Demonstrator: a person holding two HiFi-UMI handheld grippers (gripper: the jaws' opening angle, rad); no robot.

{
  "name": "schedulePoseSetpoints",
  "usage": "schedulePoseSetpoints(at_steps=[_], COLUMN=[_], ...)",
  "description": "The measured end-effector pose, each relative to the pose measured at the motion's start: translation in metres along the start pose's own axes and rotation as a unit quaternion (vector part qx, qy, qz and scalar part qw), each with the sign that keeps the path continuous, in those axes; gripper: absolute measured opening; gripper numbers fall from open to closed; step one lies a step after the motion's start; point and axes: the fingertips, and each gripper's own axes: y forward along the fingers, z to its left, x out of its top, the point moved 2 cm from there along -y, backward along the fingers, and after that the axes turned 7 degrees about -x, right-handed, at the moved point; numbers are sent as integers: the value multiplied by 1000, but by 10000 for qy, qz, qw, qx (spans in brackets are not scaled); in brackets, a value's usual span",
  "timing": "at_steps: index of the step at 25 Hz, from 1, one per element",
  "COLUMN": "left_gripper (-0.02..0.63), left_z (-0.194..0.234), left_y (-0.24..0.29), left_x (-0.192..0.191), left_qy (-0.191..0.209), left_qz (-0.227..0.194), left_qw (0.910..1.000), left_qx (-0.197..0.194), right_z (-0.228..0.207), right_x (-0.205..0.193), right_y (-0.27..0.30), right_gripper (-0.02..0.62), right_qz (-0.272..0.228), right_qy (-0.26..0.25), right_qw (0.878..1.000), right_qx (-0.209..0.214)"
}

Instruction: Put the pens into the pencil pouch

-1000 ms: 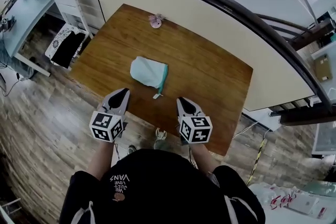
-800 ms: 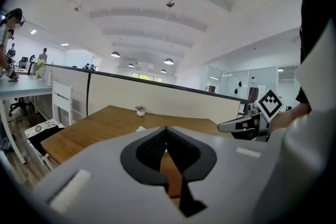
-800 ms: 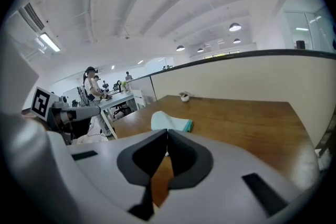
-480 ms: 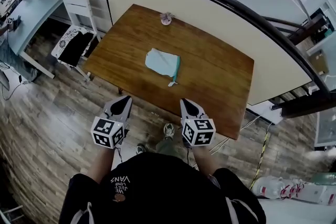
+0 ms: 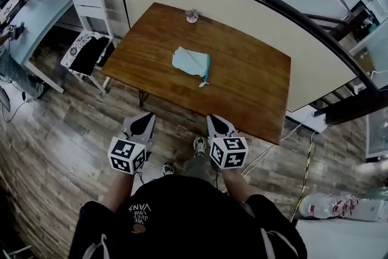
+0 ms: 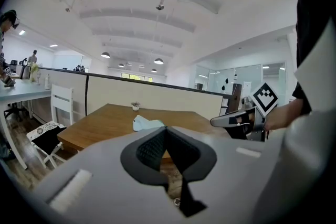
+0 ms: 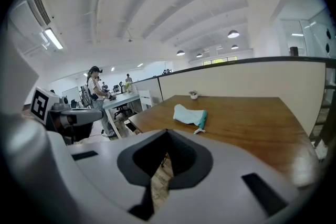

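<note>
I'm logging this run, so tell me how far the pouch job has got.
Looks done: no loose pens show on the brown wooden table; the pale blue fabric pouch with a teal end lies on it, contents unseen. In hand: nothing; the left gripper and right gripper are both shut and empty, over the floor short of the table. Left: nothing visible.

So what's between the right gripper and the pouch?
In the head view, only floor and bare table separate the right gripper from the pouch.
</note>
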Motion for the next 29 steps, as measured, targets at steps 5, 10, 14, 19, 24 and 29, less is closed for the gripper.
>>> schedulePoseSetpoints(at_steps=[5, 10, 14, 19, 24, 29], left_gripper=[12, 12, 12, 11, 12, 12], left_z=[-5, -13, -18, -18, -20, -23], left_y=[-14, -20, -24, -25, -22, -16], left_x=[-10, -15, -14, -13, -11, -12], left_qy=[-56, -183, -171, -102, -81, -76], left_qz=[-50, -67, -213, -247, -244, -242], left_qw=[10000, 9998, 9996, 9996, 9997, 9996], left_qx=[-21, -28, -37, -9, -34, -87], right_z=[15, 18, 19, 22, 21, 18], right_x=[-13, -20, -21, -23, -24, -25], right_y=[-12, -23, -28, -30, -30, -29], right_gripper=[12, 12, 12, 12, 12, 12], right_qz=[9, 69, 31, 43, 72, 62], right_qy=[-11, -83, -134, -151, -140, -125], right_qw=[10000, 9999, 9996, 9995, 9995, 9996], right_qx=[-51, -119, -238, -259, -260, -260])
